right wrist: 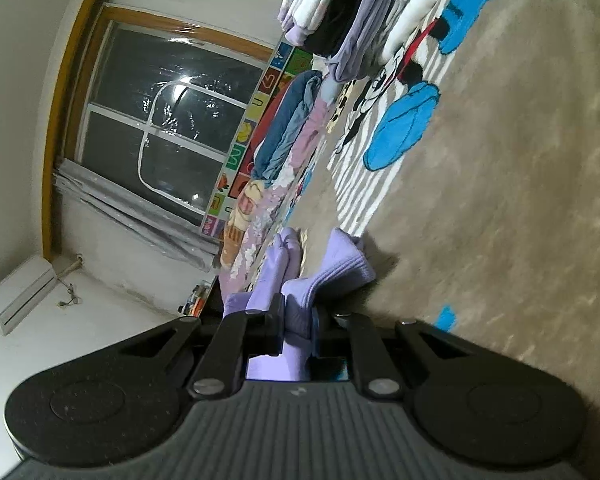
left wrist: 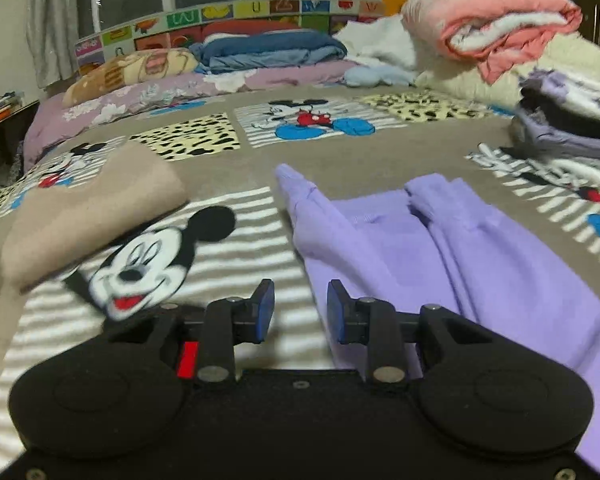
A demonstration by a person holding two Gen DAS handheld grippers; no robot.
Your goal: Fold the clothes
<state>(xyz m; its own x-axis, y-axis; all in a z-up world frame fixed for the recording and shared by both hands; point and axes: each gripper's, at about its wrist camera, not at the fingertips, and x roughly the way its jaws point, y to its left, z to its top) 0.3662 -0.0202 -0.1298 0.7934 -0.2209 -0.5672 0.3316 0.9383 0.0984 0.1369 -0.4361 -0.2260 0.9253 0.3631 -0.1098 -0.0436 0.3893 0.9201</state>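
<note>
Lilac garment right of empty left claw, pinched in right claw

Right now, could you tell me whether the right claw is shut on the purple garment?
Shut on it: the right claw pinches a bunched fold of the purple garment.

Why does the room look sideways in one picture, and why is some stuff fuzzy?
Right wrist view: the camera is rolled over, so the window and bed lie sideways, and the blanket smears. Left wrist view: upright, but the clothes pile is blurred and the fisheye lens bends the edges.
</note>
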